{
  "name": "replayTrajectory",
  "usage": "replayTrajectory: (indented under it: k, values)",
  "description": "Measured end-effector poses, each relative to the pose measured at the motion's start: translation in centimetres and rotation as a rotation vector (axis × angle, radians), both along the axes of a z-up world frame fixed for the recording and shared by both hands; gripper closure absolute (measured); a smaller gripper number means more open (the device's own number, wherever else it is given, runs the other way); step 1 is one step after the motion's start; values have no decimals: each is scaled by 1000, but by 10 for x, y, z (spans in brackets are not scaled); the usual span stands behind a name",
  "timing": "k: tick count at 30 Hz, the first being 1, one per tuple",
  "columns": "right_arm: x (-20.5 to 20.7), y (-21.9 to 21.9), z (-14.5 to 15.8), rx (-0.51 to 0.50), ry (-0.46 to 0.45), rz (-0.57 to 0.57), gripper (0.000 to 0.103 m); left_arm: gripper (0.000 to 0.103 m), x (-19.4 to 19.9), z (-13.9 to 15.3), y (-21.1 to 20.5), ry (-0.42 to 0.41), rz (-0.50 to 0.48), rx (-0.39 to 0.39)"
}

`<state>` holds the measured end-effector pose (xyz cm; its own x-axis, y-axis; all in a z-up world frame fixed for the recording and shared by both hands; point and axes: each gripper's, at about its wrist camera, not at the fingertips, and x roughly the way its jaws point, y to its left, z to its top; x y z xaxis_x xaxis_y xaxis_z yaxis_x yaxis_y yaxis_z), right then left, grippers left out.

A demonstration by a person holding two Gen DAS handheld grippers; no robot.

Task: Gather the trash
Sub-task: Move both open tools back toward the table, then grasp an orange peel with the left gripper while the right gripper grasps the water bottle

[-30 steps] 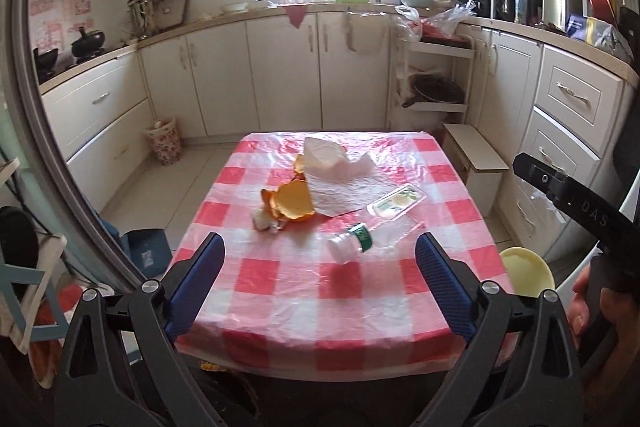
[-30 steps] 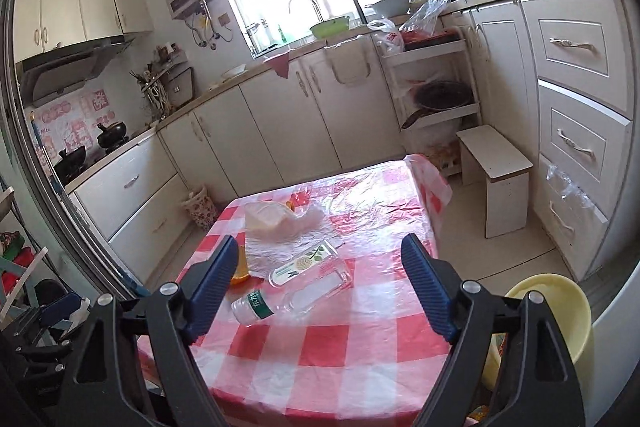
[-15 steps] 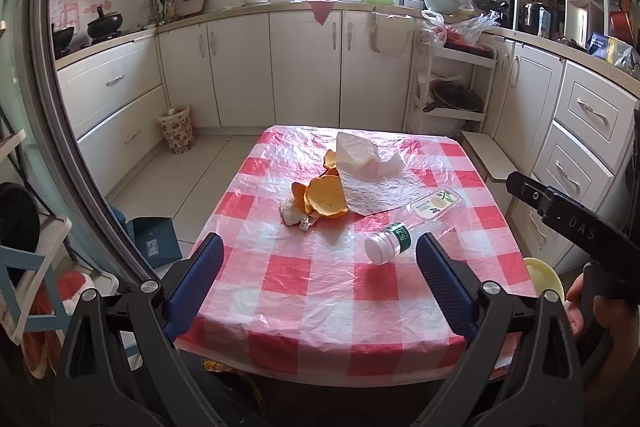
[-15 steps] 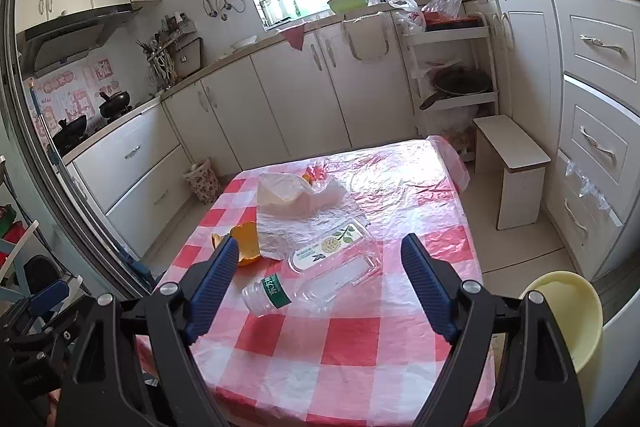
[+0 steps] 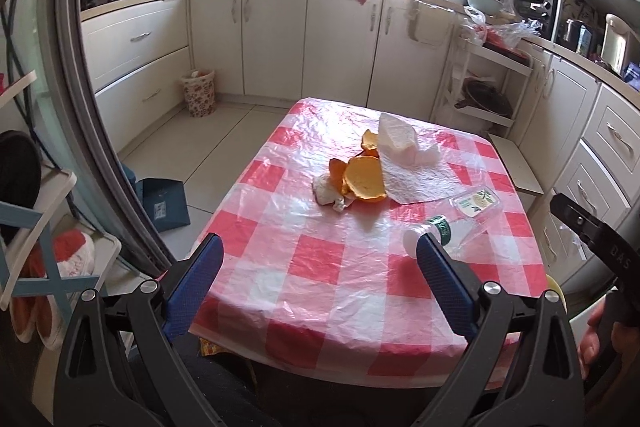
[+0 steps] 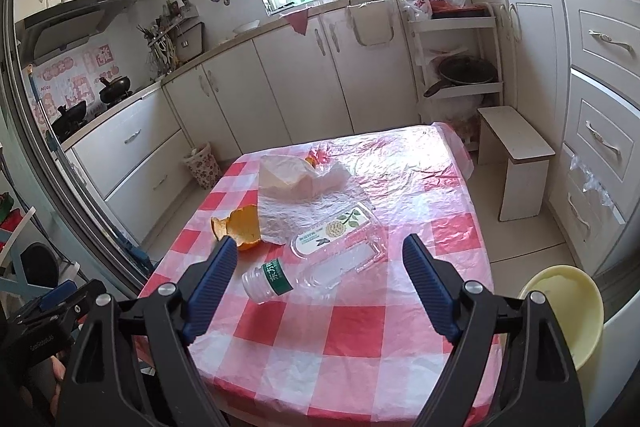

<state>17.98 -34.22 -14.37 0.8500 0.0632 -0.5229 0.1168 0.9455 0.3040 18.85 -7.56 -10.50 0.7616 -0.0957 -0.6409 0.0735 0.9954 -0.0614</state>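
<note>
Trash lies on a table with a red-and-white checked cloth (image 5: 320,255) (image 6: 360,323). Orange peels (image 5: 362,179) (image 6: 242,225) sit mid-table beside a crumpled white tissue (image 5: 402,143) (image 6: 288,177) and a flat paper sheet (image 5: 420,183). An empty clear plastic bottle (image 6: 320,267) (image 5: 444,227) with a green label lies on its side next to a clear plastic pack (image 5: 476,201) (image 6: 334,229). My left gripper (image 5: 318,259) is open and empty above the near table edge. My right gripper (image 6: 320,261) is open and empty, hovering over the bottle.
A pale yellow bin (image 6: 560,311) stands on the floor right of the table. A small white stool (image 6: 516,167) sits by the right cabinets. A patterned wastebasket (image 5: 198,93) stands by the far cabinets. A blue box (image 5: 164,205) lies on the floor left.
Both grippers have moved forward and lower toward the table. The left view swung right-to-left so the trash sits further right. Nothing was grasped.
</note>
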Motion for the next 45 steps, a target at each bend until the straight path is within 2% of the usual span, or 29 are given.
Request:
replayTrajectory:
  k: [33, 45]
  values:
    - [9, 7, -12, -2, 65, 52, 19, 10, 2, -3, 0, 2, 11, 12]
    - [18, 25, -26, -28, 135, 96, 19, 10, 6, -7, 11, 18, 27, -13]
